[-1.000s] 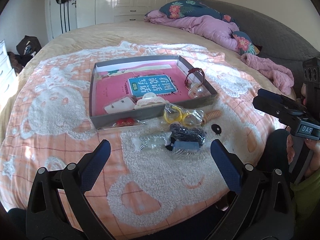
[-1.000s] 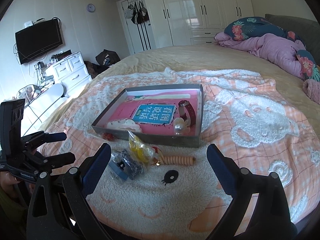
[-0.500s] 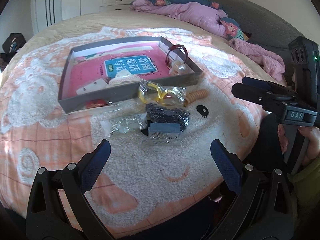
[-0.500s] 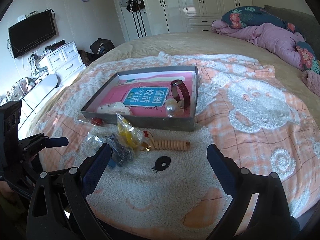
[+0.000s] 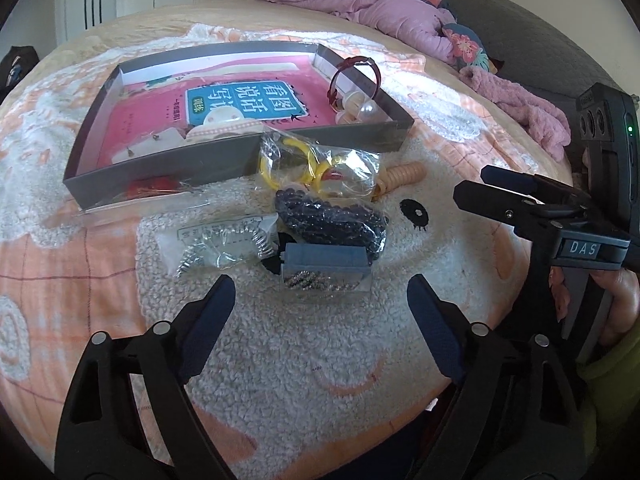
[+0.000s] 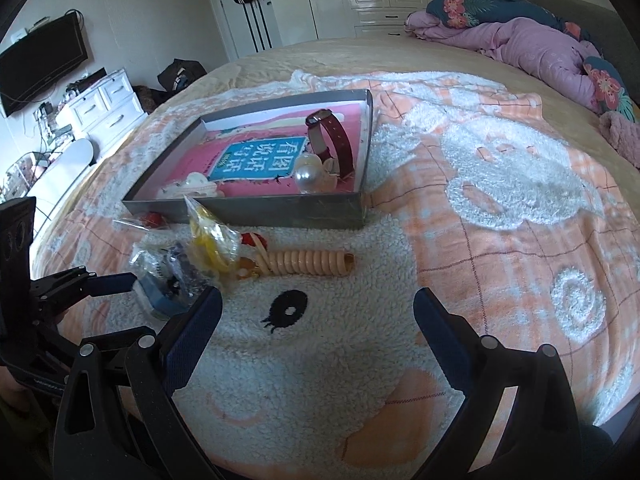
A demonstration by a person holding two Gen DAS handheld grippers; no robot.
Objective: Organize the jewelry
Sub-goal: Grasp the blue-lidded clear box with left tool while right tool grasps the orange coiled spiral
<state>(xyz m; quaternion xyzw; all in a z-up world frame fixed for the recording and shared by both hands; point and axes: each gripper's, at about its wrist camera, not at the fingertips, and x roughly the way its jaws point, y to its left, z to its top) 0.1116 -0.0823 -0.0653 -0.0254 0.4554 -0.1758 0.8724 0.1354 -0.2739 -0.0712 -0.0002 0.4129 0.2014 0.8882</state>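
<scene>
Jewelry packets sit in a loose pile low-centre in my left wrist view, just ahead of the left gripper (image 5: pixel 320 308), on the fleece blanket (image 5: pixel 300 368). My left jaws have just been closing some but are parted w/ nothing between them; right gripper (image 6: pixel 318 312) is wide apart too, empty, over bare fleece. Nearest is the small blue-carded bag (image 5: pixel 326 266), then the dark bead bag (image 5: pixel 332 220) touching it, the clear bag w/ silvery coil (image 5: pixel 224 246) to its left, the yellow bangle bag (image 5: pixel 304 164) against the grey tray (image 5: pixel 168 170) wall, and a peach spiral band (image 6: pixel 308 262) at right. I'd judge all light; plastic is slick and crinkly, so pinch a bag's flat edge or card header, not the bulge. Beads inside will shift. Tray, upper-centre, already has a red-strap watch (image 6: pixel 332 140) and a pearl ball (image 6: pixel 308 176). Vs the earlier frame: both grippers are lower and nearer the pile, which looms bigger; left jaws narrower.
</scene>
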